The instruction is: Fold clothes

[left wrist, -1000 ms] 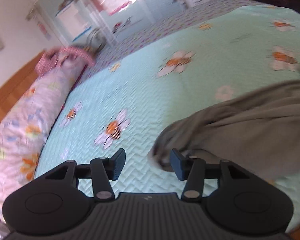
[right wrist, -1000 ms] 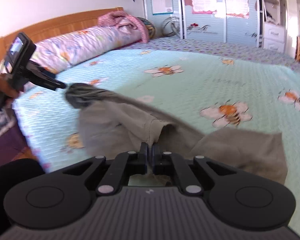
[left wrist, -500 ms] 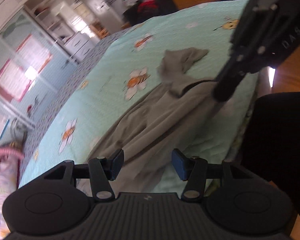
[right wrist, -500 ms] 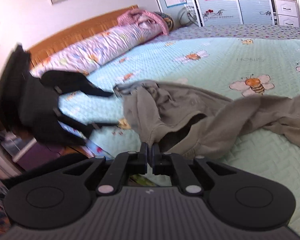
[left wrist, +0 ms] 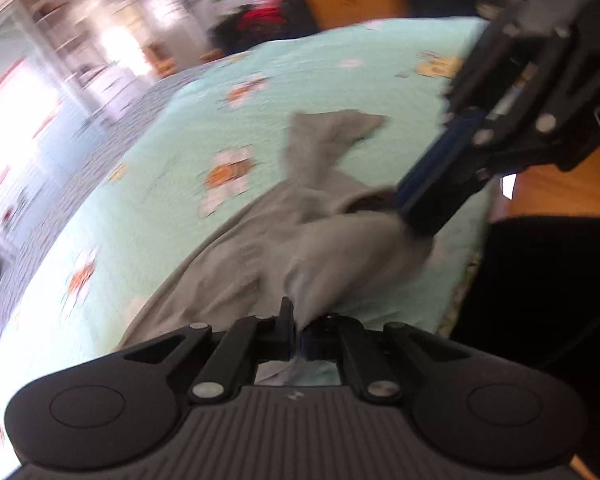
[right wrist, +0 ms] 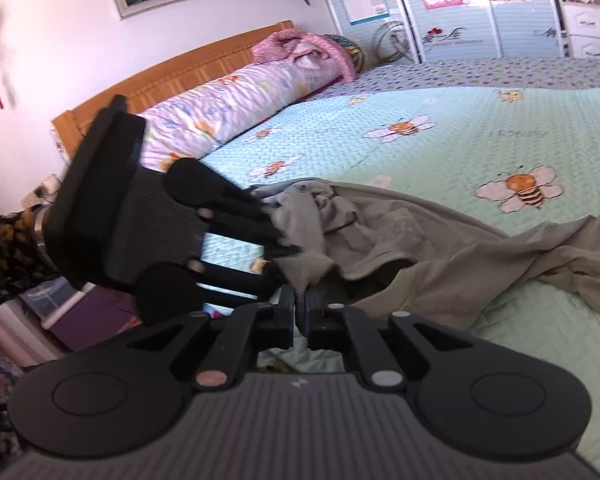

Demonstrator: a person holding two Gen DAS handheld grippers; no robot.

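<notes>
A grey-olive garment (right wrist: 440,240) lies crumpled on the green bee-print bedspread (right wrist: 460,140) near the bed's near edge; it also shows in the left wrist view (left wrist: 300,240). My left gripper (left wrist: 297,332) is shut on a fold of the garment's edge. It shows in the right wrist view (right wrist: 288,248) at the left, pinching the cloth. My right gripper (right wrist: 300,312) is shut on another part of the garment's edge, close beside the left one. It shows in the left wrist view (left wrist: 416,216) at the upper right.
A long floral bolster (right wrist: 228,108) and pink cloth (right wrist: 300,46) lie along the wooden headboard (right wrist: 180,76). Wardrobe doors (right wrist: 460,12) stand behind the bed. Boxes (right wrist: 60,304) sit on the floor left of the bed. The person's dark clothing (left wrist: 548,288) is at the right.
My left gripper swung toward the garment's near edge and went from open to shut on the cloth. The right gripper stayed shut on the garment, and the two now sit close together.
</notes>
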